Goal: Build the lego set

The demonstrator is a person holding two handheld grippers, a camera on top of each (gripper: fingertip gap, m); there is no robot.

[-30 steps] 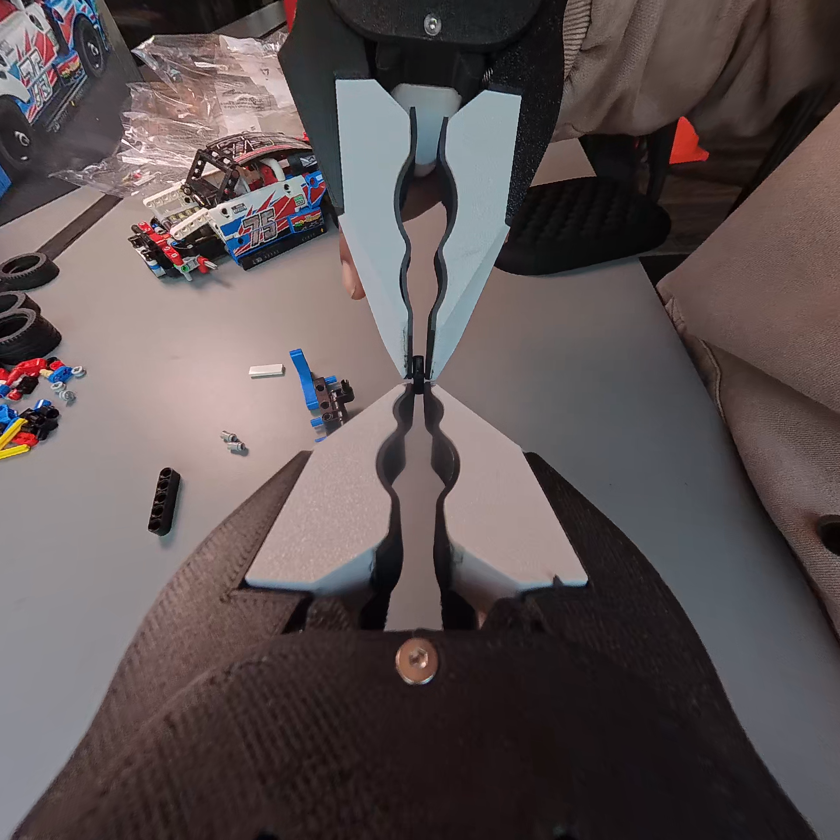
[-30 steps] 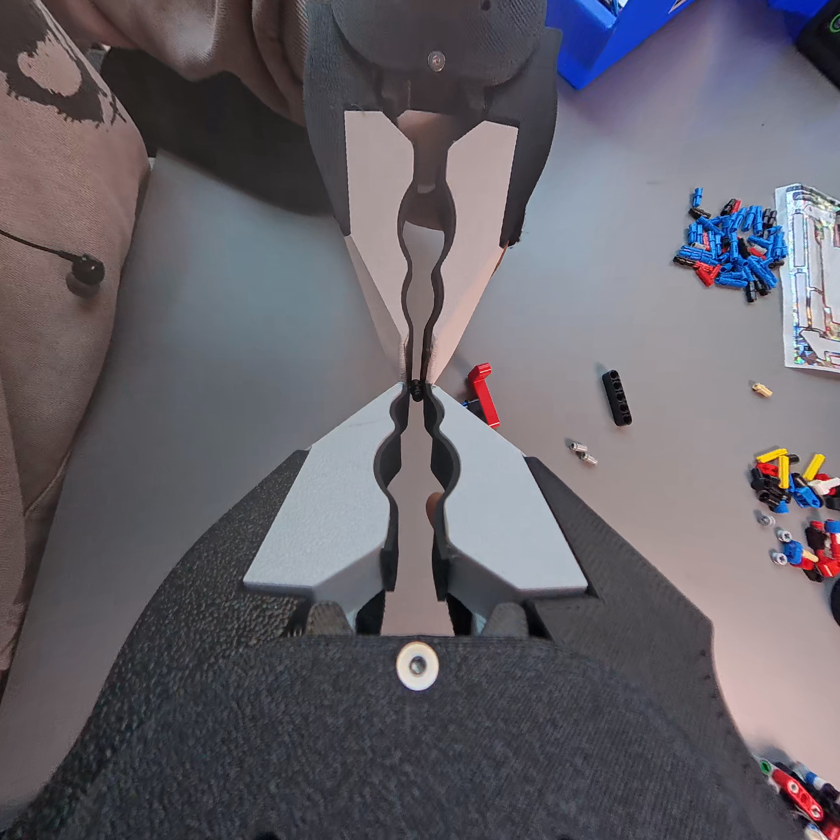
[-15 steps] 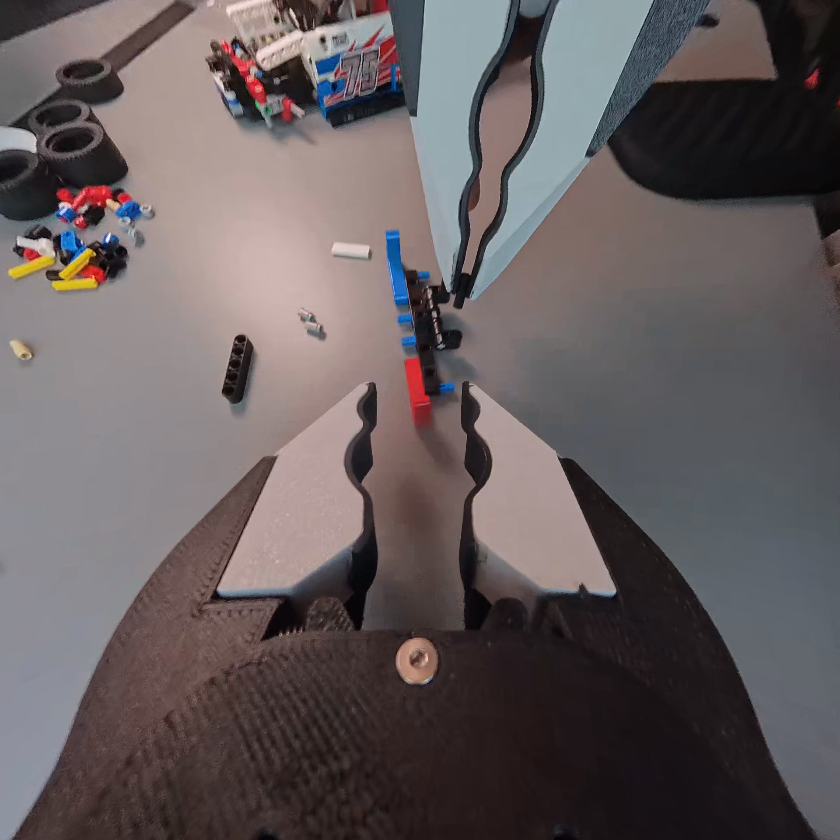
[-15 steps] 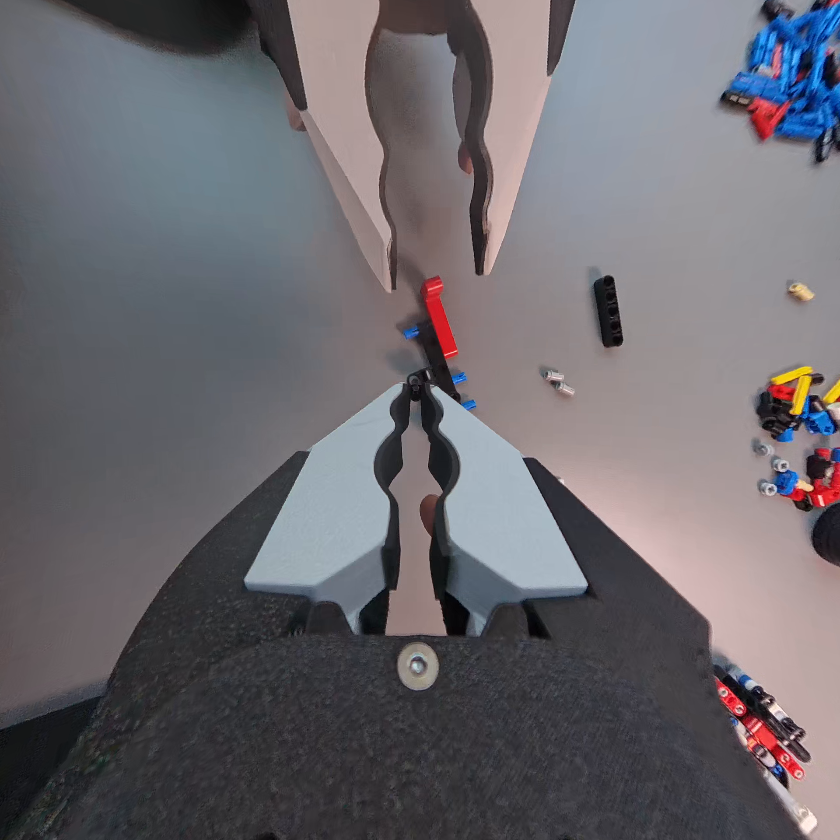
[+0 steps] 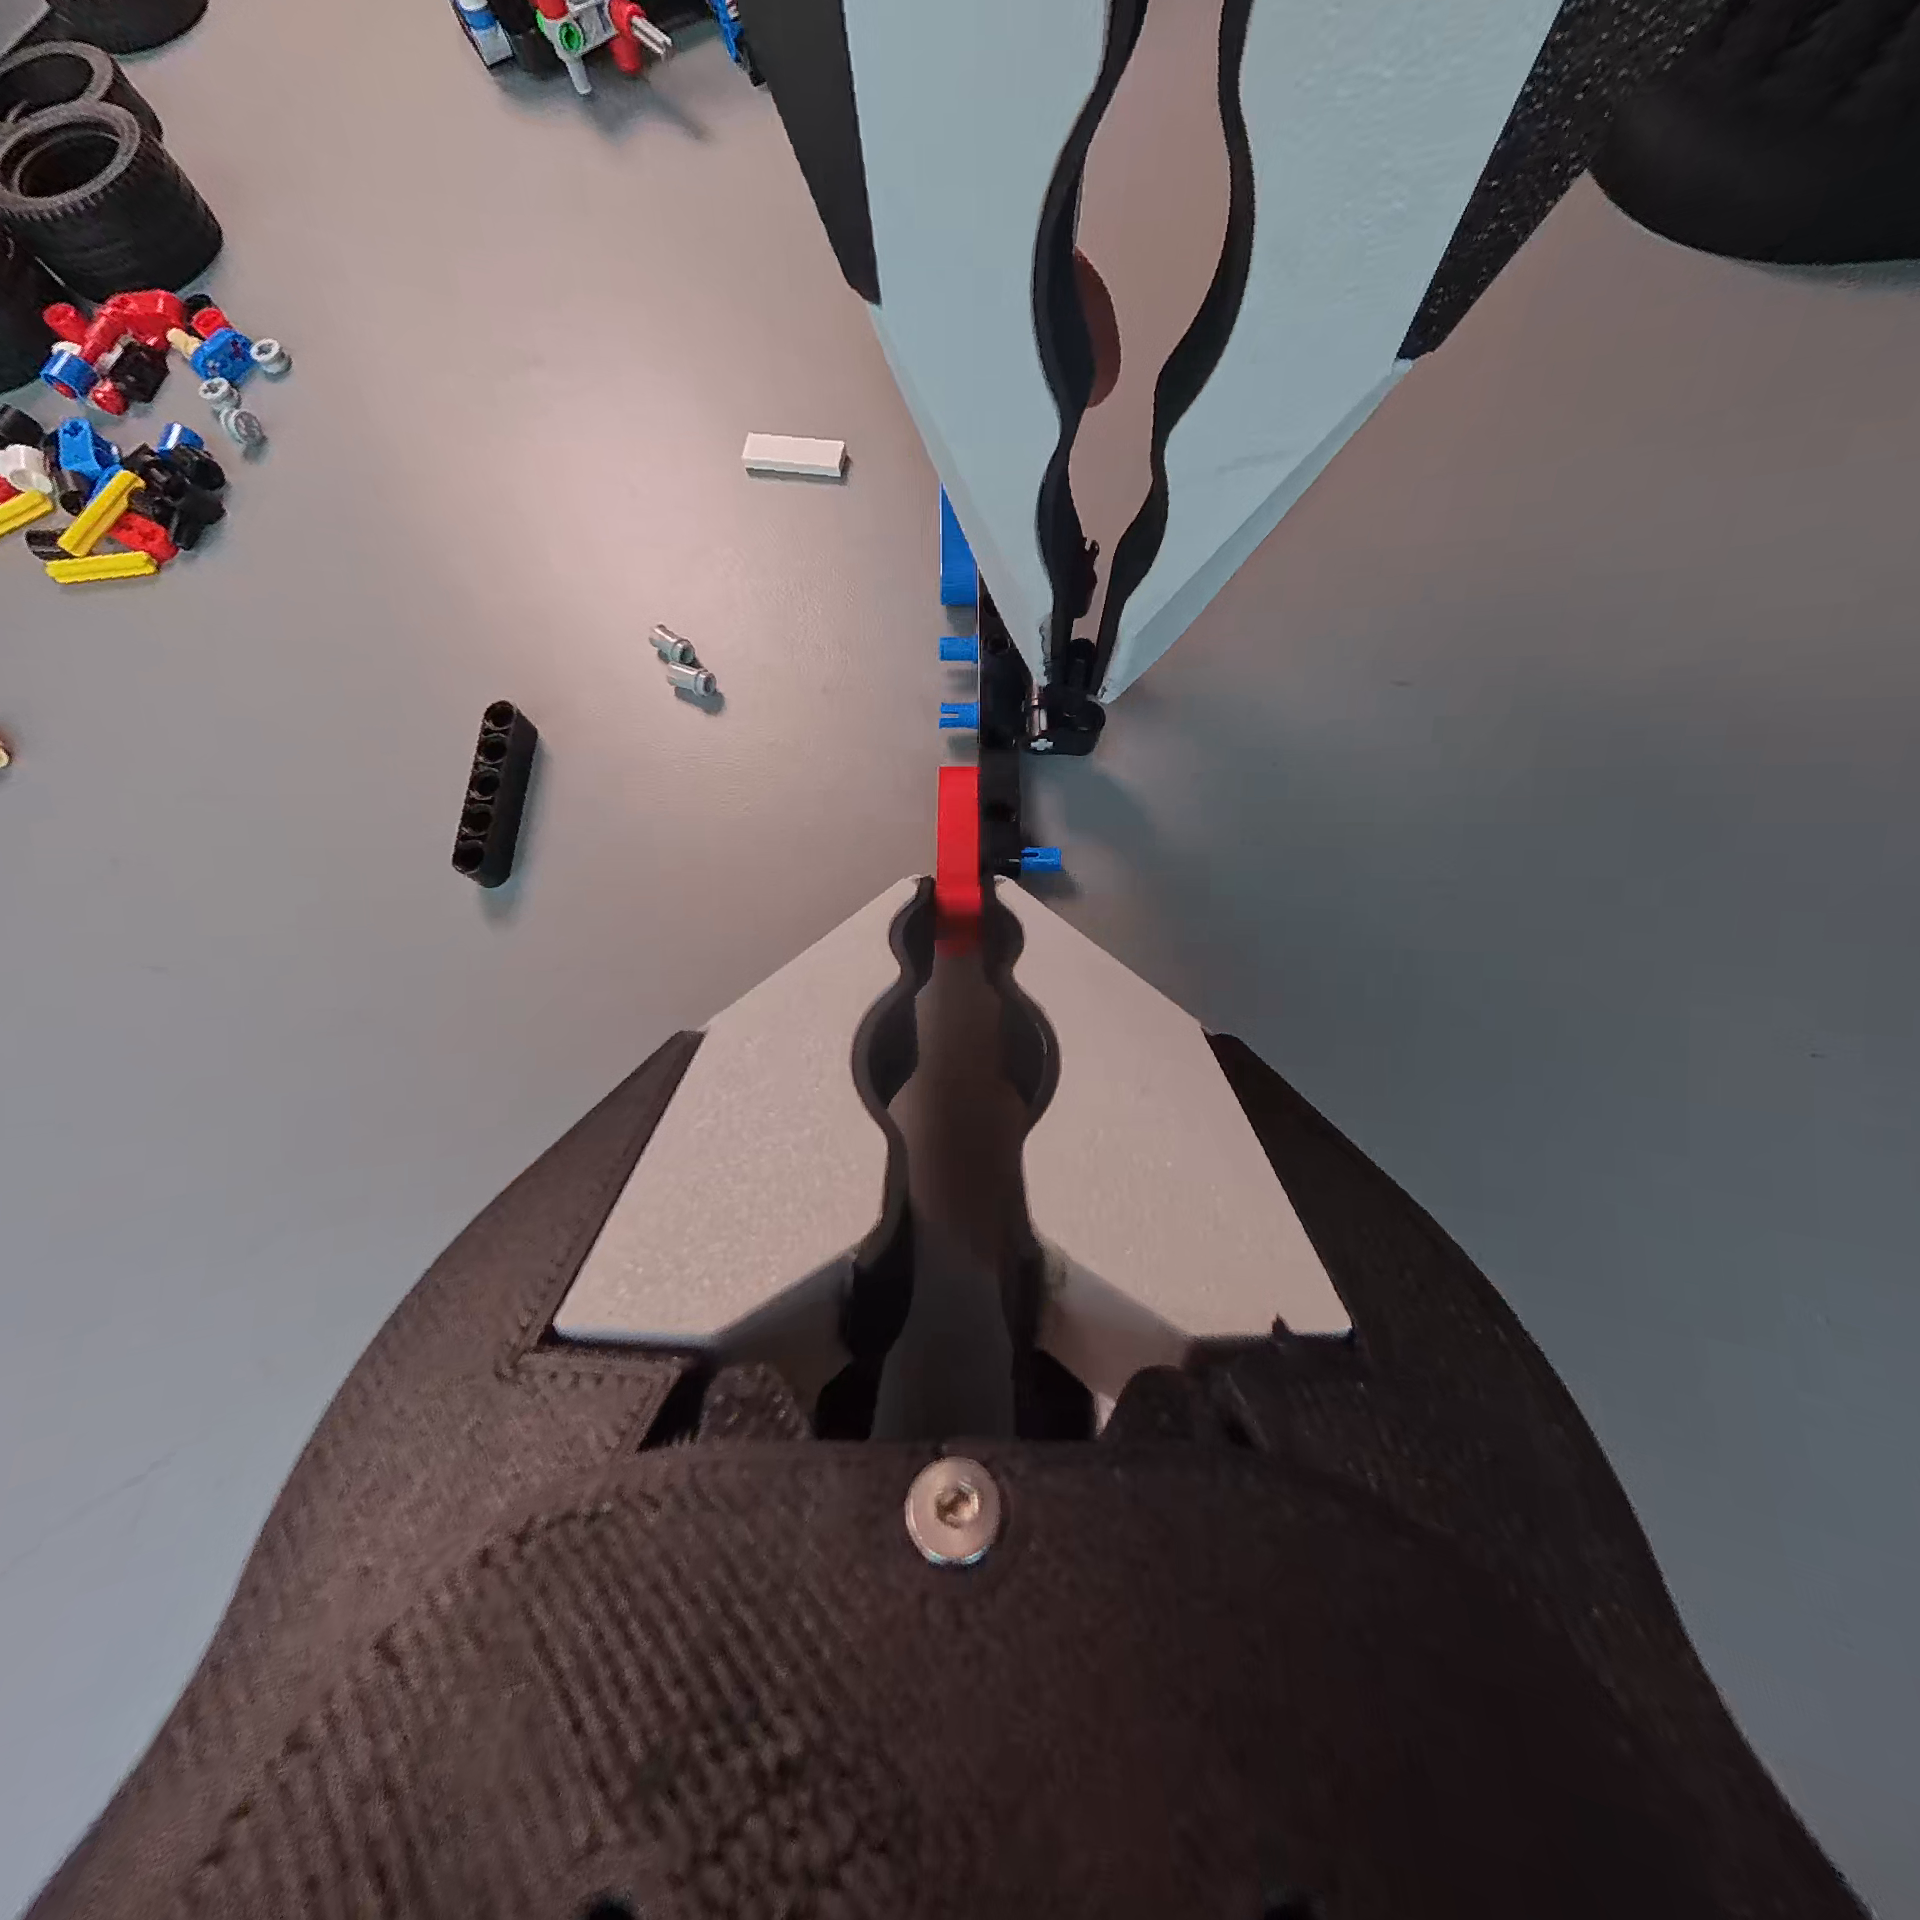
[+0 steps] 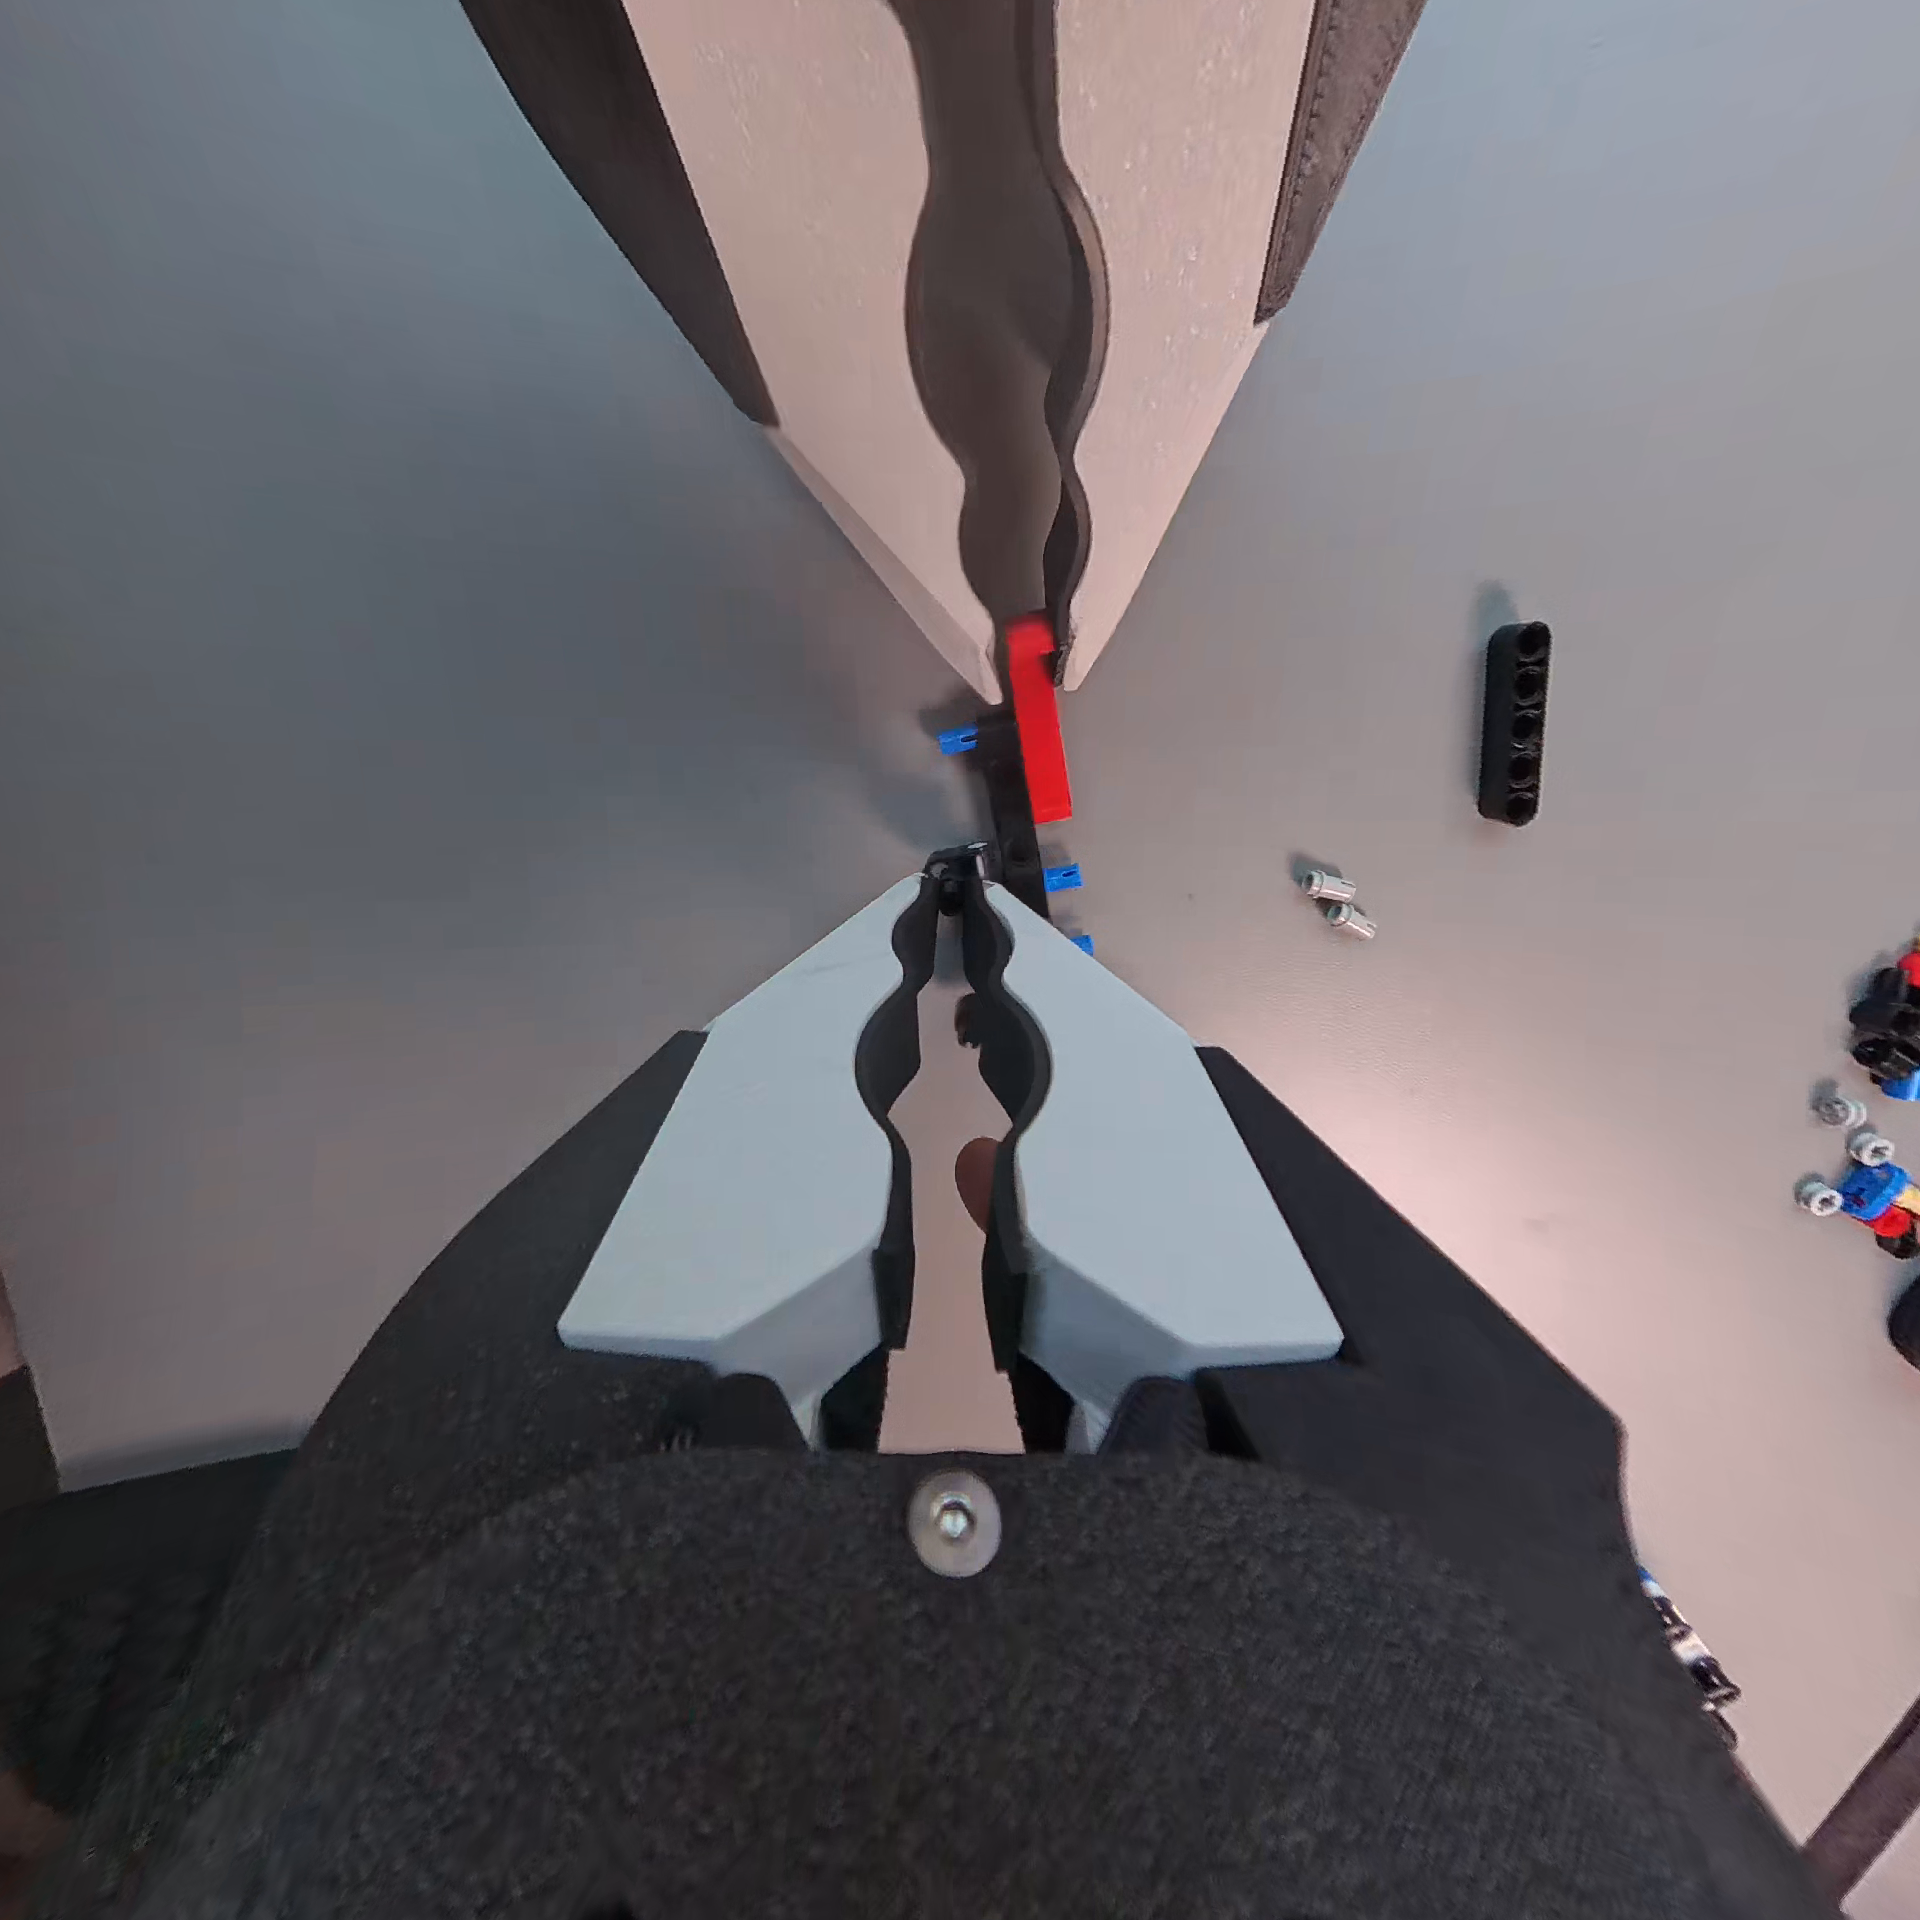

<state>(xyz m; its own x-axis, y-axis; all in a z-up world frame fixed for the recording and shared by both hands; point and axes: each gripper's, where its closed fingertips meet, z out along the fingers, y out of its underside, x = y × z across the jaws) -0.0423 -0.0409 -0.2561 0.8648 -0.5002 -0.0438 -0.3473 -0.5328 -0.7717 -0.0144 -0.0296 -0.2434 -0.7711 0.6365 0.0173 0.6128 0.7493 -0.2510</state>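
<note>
Two claws meet tip to tip over grey desk [image 5: 1455, 935]; left claw [image 5: 958, 902] pinches red beam [image 5: 956, 831] at end of small lego assembly [image 6: 1013, 821] lying on desk; right claw [image 6: 958, 891] pressed together on small black connector [image 6: 951, 864] beside assembly's black beam; loose black beam [image 5: 496, 792], two grey pins [image 5: 686, 662], white tile [image 5: 795, 455], tyres [image 5: 94, 197], mixed coloured pieces [image 5: 114, 447] scattered left.

Even overhead light, soft shadows, sharp centre, fisheye-warped and blurred edges.
</note>
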